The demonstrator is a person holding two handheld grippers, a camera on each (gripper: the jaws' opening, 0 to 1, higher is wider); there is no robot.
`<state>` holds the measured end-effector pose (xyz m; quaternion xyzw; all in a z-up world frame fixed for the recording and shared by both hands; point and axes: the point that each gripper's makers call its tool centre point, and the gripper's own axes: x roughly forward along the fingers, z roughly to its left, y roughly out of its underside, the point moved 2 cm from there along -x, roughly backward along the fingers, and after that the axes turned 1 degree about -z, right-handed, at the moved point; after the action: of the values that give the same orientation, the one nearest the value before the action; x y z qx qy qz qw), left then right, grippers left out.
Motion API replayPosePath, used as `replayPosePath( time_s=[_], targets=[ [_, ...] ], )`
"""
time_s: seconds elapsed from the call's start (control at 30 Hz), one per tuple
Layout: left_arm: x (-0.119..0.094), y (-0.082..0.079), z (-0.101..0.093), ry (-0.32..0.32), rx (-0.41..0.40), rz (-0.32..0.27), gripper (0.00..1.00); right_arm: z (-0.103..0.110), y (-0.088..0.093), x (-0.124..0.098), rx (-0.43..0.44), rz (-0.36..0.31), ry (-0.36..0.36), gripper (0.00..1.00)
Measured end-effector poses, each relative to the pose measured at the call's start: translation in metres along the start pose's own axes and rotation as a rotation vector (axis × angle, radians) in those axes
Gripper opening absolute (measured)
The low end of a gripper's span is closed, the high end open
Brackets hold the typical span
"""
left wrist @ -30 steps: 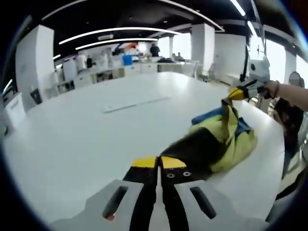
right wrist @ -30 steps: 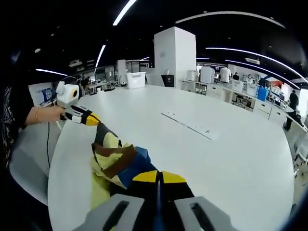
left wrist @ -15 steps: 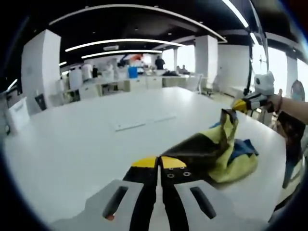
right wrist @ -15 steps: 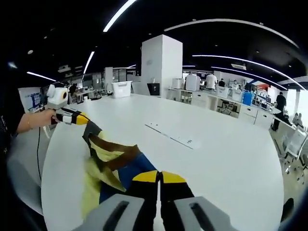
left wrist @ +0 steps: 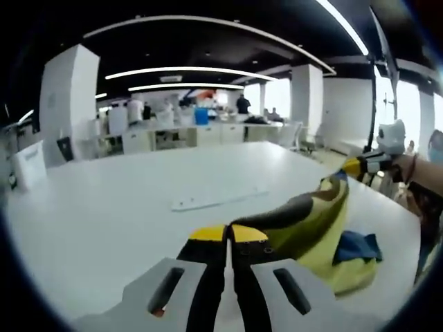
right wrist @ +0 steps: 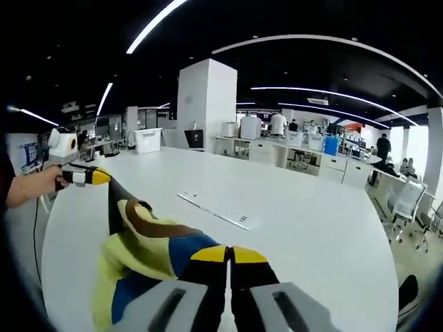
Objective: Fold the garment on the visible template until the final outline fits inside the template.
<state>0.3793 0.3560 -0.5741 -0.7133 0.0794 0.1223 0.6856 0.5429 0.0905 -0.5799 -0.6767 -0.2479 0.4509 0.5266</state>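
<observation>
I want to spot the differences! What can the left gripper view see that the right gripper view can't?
Left gripper view: bright windows behind the right gripper, and a loose blue part of the garment lying on the table. Right gripper view: a big white pillar, a white bin, and the left gripper held by a hand. Both: the yellow, blue and brown garment stretched between shut grippers, the white table, and a flat strip on it.

Garment [left wrist: 315,221]: yellow, blue, apparently brown bands.

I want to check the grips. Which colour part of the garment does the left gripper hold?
In the left gripper view, the left gripper is shut on the brown band of the garment, not its yellow or blue parts.
</observation>
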Motion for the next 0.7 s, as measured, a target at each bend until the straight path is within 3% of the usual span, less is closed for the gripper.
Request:
replayPosePath(
  time_s=[0.3, 0.37, 0.5, 0.7],
  targets=[
    [0.038, -0.011, 0.018, -0.051, -0.088, -0.034, 0.0, -0.023, 0.0, 0.033, 0.075, -0.013, 0.104, 0.0],
    [0.048, -0.008, 0.023, -0.064, -0.129, -0.026, 0.0, -0.029, 0.002, 0.041, 0.1, -0.012, 0.123, 0.0],
    [0.065, -0.004, 0.028, -0.073, -0.135, -0.021, 0.0, -0.038, 0.007, 0.055, 0.148, -0.015, 0.148, 0.0],
    [0.094, 0.013, 0.039, -0.085, -0.183, 0.027, 0.0, -0.05, 0.019, 0.074, 0.196, 0.009, 0.177, 0.0]
  ],
)
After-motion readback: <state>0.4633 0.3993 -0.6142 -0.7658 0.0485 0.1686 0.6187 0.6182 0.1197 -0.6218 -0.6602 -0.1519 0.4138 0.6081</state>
